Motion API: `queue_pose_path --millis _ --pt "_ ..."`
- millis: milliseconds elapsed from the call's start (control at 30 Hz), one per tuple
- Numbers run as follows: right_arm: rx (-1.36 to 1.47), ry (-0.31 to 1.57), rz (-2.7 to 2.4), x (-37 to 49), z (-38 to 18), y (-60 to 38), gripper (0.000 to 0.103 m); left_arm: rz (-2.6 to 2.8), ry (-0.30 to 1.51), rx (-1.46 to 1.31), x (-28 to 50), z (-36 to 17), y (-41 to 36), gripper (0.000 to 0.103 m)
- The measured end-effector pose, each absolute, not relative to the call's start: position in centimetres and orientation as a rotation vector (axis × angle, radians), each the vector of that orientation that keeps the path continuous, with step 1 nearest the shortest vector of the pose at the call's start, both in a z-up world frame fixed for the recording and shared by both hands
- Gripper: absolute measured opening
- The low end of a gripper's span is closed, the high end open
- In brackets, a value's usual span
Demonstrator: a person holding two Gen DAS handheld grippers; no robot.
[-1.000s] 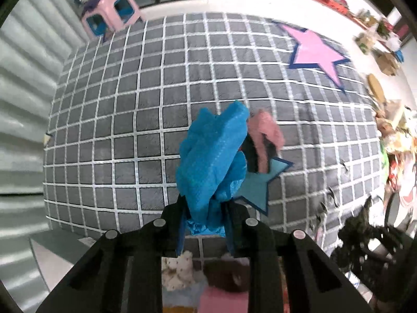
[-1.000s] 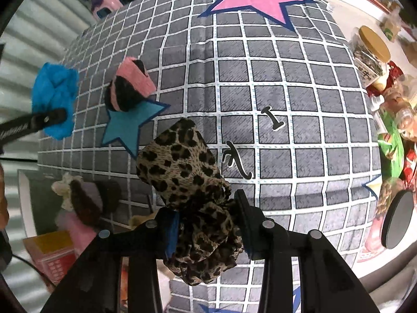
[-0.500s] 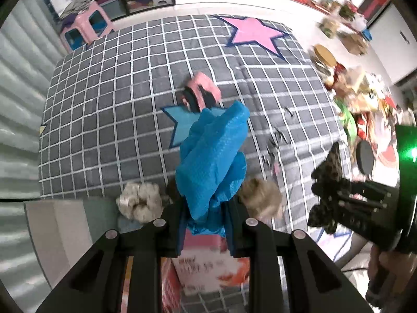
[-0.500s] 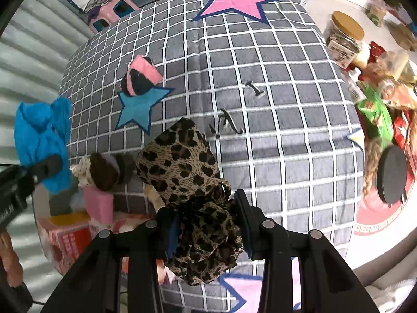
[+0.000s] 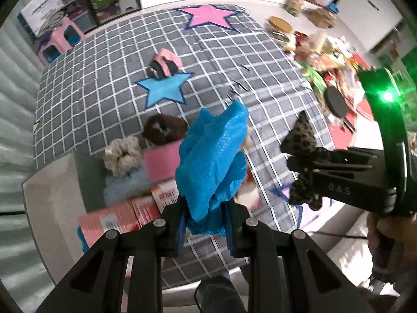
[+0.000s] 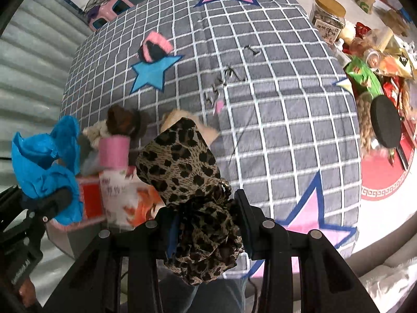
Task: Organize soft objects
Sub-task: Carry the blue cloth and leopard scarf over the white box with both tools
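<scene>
My left gripper [image 5: 206, 220] is shut on a bright blue scrunchie [image 5: 213, 161], held high above the bed and pointing down; the same blue scrunchie [image 6: 44, 167] shows at the left of the right wrist view. A leopard-print scrunchie [image 6: 190, 182] is clamped in my right gripper [image 6: 206, 227], and that leopard-print scrunchie [image 5: 302, 140] appears at the right of the left wrist view. On the checked blanket [image 5: 104, 83] lie a pink-and-black scrunchie [image 5: 164, 62], a brown one [image 5: 164, 130], a cream one [image 5: 122, 154] and a tan one [image 6: 179, 117].
A pink and red box [image 5: 146, 195] with a pink block [image 5: 161, 164] sits by the bed's near left edge. Several hair clips [image 6: 226, 78] lie mid-blanket. Jars, snack bags and a black disc [image 6: 385, 122] crowd the floor at right. A pink stool [image 5: 60, 41] stands far left.
Both grippers rose and pulled back toward the bed's near edge with their scrunchies still held. The box and the loose scrunchies by it came into view below.
</scene>
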State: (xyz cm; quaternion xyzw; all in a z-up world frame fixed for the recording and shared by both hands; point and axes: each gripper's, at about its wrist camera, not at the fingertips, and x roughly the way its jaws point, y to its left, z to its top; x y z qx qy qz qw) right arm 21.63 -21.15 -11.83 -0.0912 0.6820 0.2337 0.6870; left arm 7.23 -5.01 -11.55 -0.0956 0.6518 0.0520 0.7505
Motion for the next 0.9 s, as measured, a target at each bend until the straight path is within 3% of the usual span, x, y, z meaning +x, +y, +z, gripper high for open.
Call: queue_pose_path --millis 433,900 --pt "-0.240 1.541 0.548 14.5 -11.6 -20.8 0.040 -0.015 1.407 -0.110 0.3 -10.1 -7.7 0.027" --pt "-0.370 1.514 0.714 8.3 -10.0 -15.6 0.040 0.144 1.321 -0.203 -6.6 -7.0 -3.2 0.027"
